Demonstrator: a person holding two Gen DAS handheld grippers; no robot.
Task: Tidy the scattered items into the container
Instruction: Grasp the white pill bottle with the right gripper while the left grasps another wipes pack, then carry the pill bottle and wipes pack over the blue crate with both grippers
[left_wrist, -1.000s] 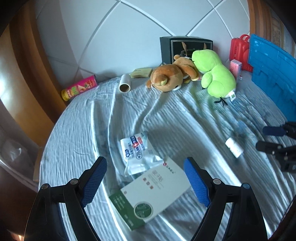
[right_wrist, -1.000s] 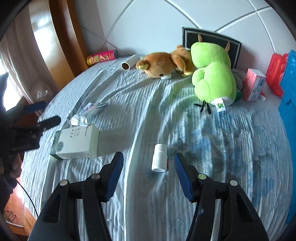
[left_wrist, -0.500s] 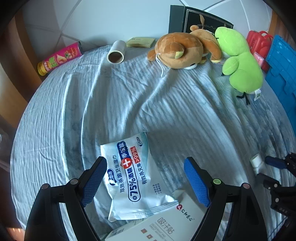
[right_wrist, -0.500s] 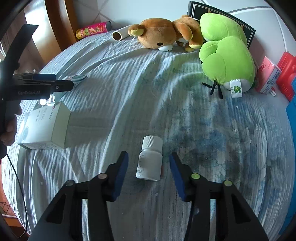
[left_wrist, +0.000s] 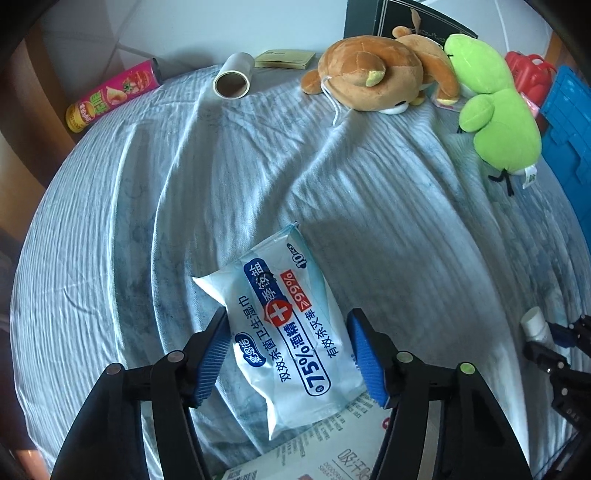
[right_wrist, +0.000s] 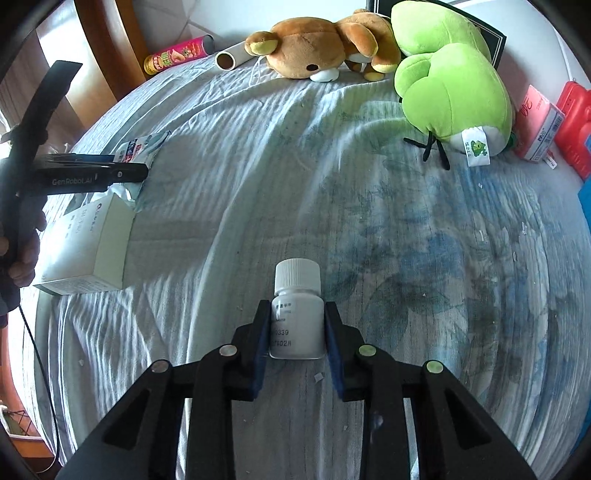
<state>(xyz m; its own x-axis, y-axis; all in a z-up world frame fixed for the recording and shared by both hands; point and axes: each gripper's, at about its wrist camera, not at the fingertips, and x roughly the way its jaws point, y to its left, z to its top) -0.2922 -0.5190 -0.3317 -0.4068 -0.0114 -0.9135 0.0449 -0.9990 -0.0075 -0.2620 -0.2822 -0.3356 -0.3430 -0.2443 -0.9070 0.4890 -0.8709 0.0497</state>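
Observation:
A pale blue wet-wipes pack (left_wrist: 284, 328) lies on the striped bedcover, partly over a white box (left_wrist: 332, 454). My left gripper (left_wrist: 286, 350) straddles the pack, with both blue pads at its sides. A white pill bottle (right_wrist: 297, 314) lies on the bed between the pads of my right gripper (right_wrist: 297, 328), which press its sides. The bottle also shows in the left wrist view (left_wrist: 535, 326). The blue crate (left_wrist: 570, 122) stands at the far right. The pack (right_wrist: 142, 147) and box (right_wrist: 88, 243) show at the left of the right wrist view.
A brown plush bear (left_wrist: 373, 79), a green plush frog (left_wrist: 498, 107), a paper roll (left_wrist: 233, 75), a pink crisps can (left_wrist: 110, 96), a pink box (right_wrist: 537, 125) and a red container (right_wrist: 576, 125) lie along the headboard. Wooden bed frame at left.
Both grippers moved forward and down. The left jaws narrowed around the wipes pack. The right jaws closed onto the pill bottle.

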